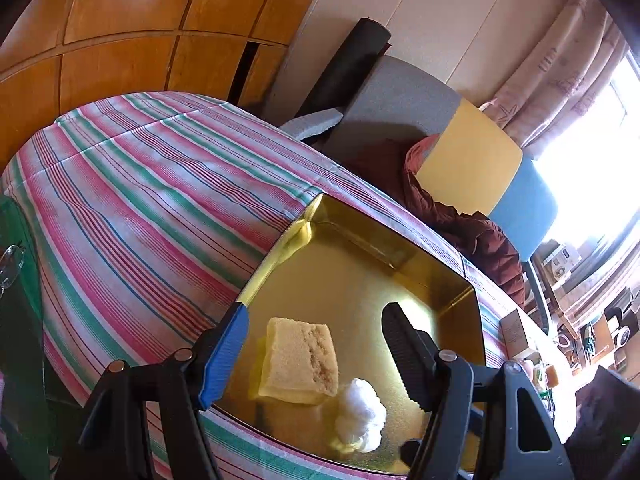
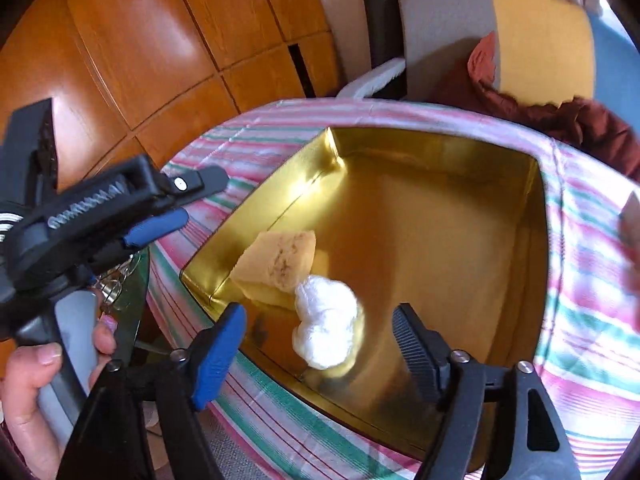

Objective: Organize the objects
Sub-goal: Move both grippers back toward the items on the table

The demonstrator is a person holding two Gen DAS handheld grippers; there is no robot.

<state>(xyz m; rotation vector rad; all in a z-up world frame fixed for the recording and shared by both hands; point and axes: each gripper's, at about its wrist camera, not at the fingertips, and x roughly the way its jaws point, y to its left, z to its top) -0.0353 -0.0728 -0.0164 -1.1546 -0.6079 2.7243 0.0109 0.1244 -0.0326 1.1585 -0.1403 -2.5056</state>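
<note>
From your left wrist, your left gripper (image 1: 316,336) hangs spread and empty over the shallow gold metal tray (image 1: 404,256), where the tan sponge block (image 1: 302,360) could get nudged, while from your right wrist, your right gripper (image 2: 320,328) stands apart around the fluffy white cotton wad (image 2: 326,320) lying in the tray, unpinched, so lifting carelessly may drag it out.

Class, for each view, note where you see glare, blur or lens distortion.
Left wrist view: window blown out white; striped cloth bulges from fisheye. Right wrist view: gold tray glints near its left corner; right edge smeared by blur.
</note>
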